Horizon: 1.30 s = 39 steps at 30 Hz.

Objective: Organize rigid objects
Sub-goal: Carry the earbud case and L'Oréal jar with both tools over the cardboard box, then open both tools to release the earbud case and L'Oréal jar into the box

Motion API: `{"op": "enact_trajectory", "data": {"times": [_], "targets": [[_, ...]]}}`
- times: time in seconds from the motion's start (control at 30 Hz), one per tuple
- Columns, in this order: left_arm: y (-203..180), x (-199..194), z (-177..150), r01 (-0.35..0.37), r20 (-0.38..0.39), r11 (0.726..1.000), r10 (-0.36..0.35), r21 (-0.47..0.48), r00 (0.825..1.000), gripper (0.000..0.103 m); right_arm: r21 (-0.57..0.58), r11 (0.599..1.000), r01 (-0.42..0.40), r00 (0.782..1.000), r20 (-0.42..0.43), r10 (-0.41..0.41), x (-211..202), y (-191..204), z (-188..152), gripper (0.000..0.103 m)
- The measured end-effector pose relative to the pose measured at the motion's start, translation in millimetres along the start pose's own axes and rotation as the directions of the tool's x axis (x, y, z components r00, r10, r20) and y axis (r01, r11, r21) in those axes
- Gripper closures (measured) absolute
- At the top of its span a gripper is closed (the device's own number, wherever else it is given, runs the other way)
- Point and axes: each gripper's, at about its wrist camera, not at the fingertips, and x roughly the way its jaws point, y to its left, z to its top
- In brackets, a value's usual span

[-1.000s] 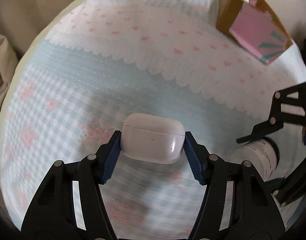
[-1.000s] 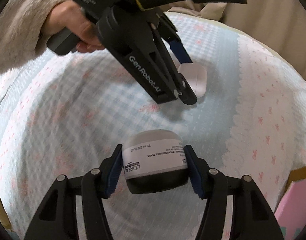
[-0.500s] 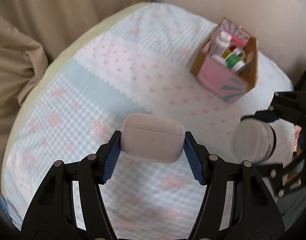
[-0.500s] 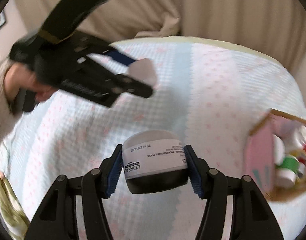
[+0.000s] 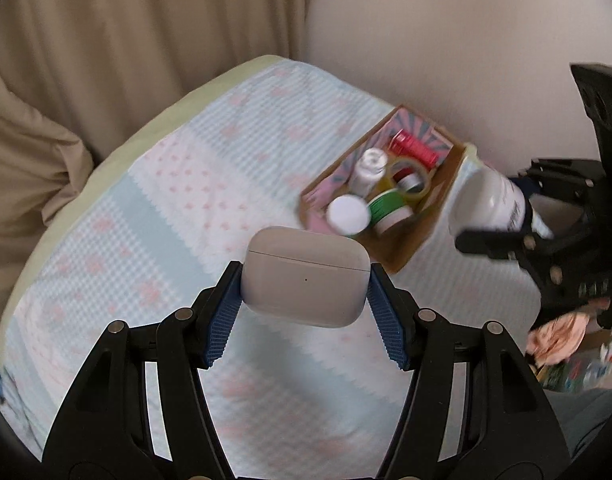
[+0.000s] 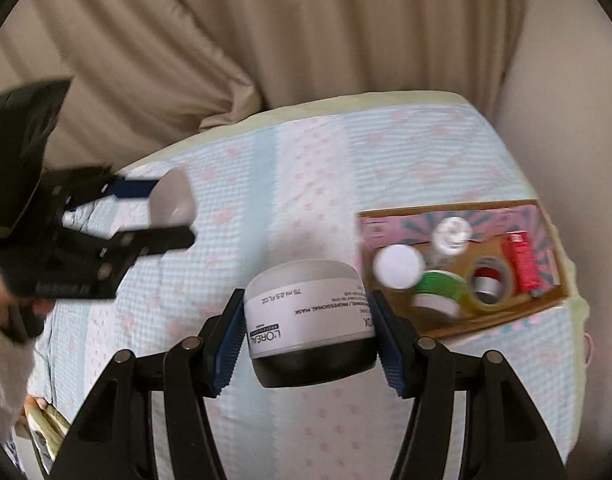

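Left wrist view, earbud case (image 5: 304, 282) clamped, right wrist, cream jar (image 6: 308, 322) clamped

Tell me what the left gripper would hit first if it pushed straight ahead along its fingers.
Probably the cardboard box. The left gripper, shut on the white earbud case, points up the bed toward the box's near corner and the white-capped bottle inside. Depth is unclear, so it might pass above.
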Motion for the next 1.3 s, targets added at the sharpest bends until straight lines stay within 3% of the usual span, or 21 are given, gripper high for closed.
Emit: {"op": "enact_trajectory", "data": {"times": [0.33,0.53,0.73,1.0,1.3], "targets": [[-88,70,37,-0.036,-0.044,0.981,0.029,-0.191,0.999,0.044,-0.055,0.998,-0.009,0.998,-0.059,0.006,-10,-138,36,0.048],[-105,128,45,-0.084,-0.11,0.96,0.056,-0.267,0.992,0.044,-0.08,0.997,-0.02,0.993,-0.117,0.01,24,-206,54,0.048],[-108,184,44,-0.14,-0.191,0.951,0.088,-0.277,0.978,0.044,-0.018,0.999,-0.026,0.984,-0.176,0.023,77,-258,64,0.048],[-105,241,34,-0.192,-0.286,0.941,0.109,-0.28,0.952,0.044,0.034,0.999,-0.01,0.973,-0.228,0.018,143,-285,67,0.048],[-111,260,29,-0.224,-0.329,0.94,0.133,-0.258,0.935,0.044,0.113,0.989,-0.095,0.959,-0.256,0.121,190,-281,63,0.047]]}}
